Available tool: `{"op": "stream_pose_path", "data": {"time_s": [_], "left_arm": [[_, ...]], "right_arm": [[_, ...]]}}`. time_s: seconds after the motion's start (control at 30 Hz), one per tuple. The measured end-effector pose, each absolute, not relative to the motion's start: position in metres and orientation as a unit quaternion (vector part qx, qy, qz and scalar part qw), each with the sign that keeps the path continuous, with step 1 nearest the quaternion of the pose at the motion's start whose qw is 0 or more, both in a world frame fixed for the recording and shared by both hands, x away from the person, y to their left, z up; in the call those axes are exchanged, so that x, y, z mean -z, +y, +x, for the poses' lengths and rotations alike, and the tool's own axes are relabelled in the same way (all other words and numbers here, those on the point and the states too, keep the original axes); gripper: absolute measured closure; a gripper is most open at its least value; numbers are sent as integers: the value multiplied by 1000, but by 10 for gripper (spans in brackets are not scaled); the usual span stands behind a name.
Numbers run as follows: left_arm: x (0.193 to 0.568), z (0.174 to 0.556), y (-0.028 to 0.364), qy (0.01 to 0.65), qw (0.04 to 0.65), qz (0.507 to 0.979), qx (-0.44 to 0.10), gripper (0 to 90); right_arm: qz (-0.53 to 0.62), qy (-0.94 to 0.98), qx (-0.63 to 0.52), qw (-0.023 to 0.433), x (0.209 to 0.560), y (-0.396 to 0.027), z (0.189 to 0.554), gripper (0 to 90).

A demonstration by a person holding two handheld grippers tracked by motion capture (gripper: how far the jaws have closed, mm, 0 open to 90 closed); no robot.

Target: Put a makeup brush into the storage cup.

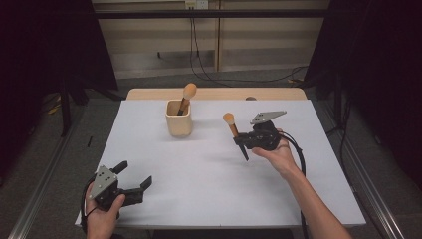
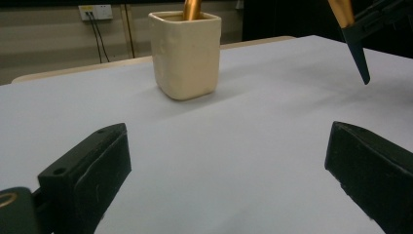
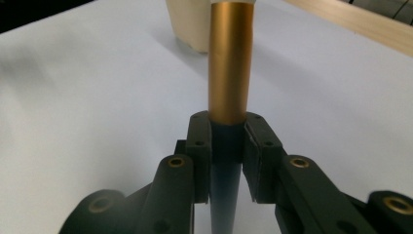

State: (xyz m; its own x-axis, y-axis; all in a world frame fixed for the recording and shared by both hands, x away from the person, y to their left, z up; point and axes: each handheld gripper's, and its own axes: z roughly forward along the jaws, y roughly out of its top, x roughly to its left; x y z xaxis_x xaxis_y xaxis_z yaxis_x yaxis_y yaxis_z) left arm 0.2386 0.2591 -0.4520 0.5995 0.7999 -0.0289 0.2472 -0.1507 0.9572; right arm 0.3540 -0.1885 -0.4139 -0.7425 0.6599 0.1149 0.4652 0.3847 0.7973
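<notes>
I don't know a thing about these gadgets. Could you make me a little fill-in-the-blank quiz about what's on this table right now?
1. The right gripper is shut on a makeup ____.
2. The cream holder already has ____ brush standing in it.
3. The left gripper has its jaws ____ and holds nothing.
4. The held brush has its bristles pointing ____.

Missing words: brush; one; open; up

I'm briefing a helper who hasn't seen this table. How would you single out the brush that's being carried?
On the white table, look right of the cream cup. The right tool is shut on a makeup brush, lifted above the surface. Unlike the brush standing in the cup, it hangs tilted in mid-air.
</notes>
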Motion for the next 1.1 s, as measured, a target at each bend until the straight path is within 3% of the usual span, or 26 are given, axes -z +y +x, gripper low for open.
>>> {"op": "stream_pose_path", "data": {"time_s": [0.37,1.1], "left_arm": [[451,239,260,366,539,712,-260,28],[448,239,258,366,550,704,-262,28]], "right_arm": [[320,796,-495,135,415,-197,345,749],[288,769,-558,118,432,-198,332,749]]}}
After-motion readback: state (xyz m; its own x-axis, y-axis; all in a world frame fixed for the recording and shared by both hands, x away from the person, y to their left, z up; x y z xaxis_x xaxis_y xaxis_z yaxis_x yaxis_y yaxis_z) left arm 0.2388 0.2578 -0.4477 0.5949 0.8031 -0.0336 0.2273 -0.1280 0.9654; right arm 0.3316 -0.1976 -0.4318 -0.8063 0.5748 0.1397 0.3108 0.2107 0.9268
